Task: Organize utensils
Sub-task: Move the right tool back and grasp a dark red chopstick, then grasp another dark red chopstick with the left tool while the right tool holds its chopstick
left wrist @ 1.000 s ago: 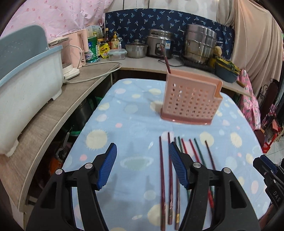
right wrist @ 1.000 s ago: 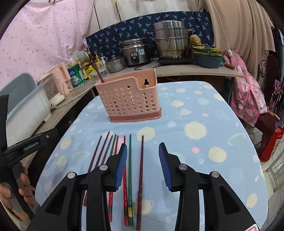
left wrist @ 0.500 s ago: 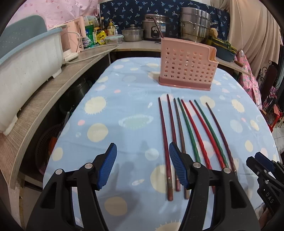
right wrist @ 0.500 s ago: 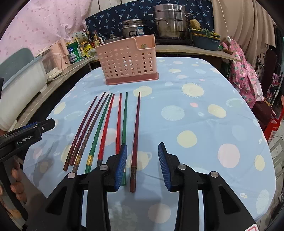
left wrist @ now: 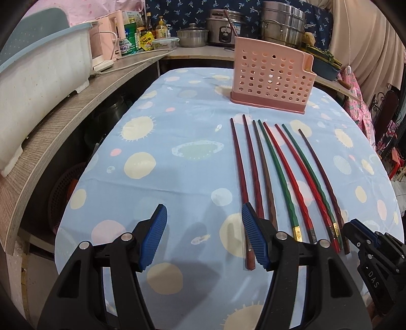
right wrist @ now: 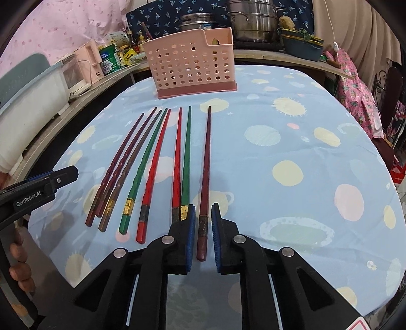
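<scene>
Several chopsticks, dark red, brown, green and red, lie side by side on the blue patterned tablecloth [right wrist: 291, 152], pointing at a pink perforated utensil holder [right wrist: 190, 66] at the far end. My right gripper [right wrist: 203, 228] has its jaws narrowed around the thick end of the rightmost dark red chopstick [right wrist: 206, 162], with a small gap on each side. My left gripper [left wrist: 204, 234] is open and empty above the table's near edge, left of the row [left wrist: 279, 172]. The holder [left wrist: 272, 76] also shows in the left wrist view.
A wooden counter [left wrist: 63, 121] runs along the left with a white-and-blue tub [left wrist: 38, 76], a kettle and jars. Steel pots [right wrist: 251, 22] stand at the back. A pink cloth [right wrist: 355, 83] hangs at the right.
Both grippers have pulled back toward the near ends of the chopsticks. My right gripper's jaws have narrowed around the rightmost dark red chopstick. The left gripper stays open.
</scene>
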`<move>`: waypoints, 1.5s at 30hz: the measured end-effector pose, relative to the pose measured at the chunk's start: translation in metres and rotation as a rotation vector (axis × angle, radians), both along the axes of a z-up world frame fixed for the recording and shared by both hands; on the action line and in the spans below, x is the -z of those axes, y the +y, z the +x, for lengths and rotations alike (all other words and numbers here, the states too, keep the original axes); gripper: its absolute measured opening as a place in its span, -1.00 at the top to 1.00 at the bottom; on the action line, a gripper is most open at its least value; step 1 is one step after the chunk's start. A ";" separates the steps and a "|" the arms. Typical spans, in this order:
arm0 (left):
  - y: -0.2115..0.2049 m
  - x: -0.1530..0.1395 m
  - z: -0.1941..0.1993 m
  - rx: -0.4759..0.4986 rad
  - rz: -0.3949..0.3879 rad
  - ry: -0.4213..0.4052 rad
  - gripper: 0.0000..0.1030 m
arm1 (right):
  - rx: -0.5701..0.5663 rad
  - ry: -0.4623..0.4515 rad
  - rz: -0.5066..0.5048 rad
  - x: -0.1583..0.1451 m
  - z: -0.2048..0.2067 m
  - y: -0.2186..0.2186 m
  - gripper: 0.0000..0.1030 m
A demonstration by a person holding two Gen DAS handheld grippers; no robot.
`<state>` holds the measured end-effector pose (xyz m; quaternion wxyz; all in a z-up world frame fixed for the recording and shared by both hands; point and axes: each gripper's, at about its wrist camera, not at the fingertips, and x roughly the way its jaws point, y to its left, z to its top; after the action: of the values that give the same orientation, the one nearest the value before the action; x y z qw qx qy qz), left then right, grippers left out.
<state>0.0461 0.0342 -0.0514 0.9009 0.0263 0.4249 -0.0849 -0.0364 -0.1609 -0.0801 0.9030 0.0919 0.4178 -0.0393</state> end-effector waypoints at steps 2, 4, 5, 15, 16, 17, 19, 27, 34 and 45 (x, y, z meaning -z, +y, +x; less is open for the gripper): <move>0.000 0.001 -0.001 0.002 0.000 0.002 -0.13 | 0.002 0.003 0.001 0.002 -0.001 -0.001 0.81; -0.001 0.001 -0.001 0.003 0.000 0.004 -0.13 | 0.006 0.002 0.001 0.002 -0.002 -0.003 0.81; -0.001 0.002 -0.001 0.003 -0.001 0.006 -0.13 | 0.008 0.001 0.000 0.002 -0.003 -0.003 0.81; -0.009 0.008 -0.006 0.034 -0.018 0.037 -0.13 | 0.015 0.000 0.002 0.004 -0.007 -0.009 0.86; -0.011 0.008 -0.006 0.037 -0.022 0.041 -0.13 | 0.016 -0.001 0.003 0.004 -0.007 -0.009 0.86; -0.012 0.009 -0.007 0.040 -0.025 0.047 -0.13 | 0.016 -0.002 0.005 0.004 -0.008 -0.009 0.86; -0.014 0.011 -0.007 0.048 -0.030 0.055 -0.13 | 0.016 -0.003 0.007 0.004 -0.009 -0.009 0.86; -0.019 0.024 -0.006 0.048 -0.015 0.089 -0.13 | 0.018 -0.006 0.012 0.005 -0.009 -0.010 0.86; -0.017 0.033 -0.003 0.032 0.006 0.107 -0.13 | 0.018 -0.007 0.011 0.005 -0.009 -0.009 0.85; -0.015 0.032 -0.004 0.027 0.012 0.101 0.20 | 0.019 0.000 0.008 0.008 -0.009 -0.009 0.85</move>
<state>0.0419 0.0195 -0.0837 0.8769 0.0330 0.4698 -0.0959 -0.0451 -0.1701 -0.0880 0.9022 0.0996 0.4172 -0.0460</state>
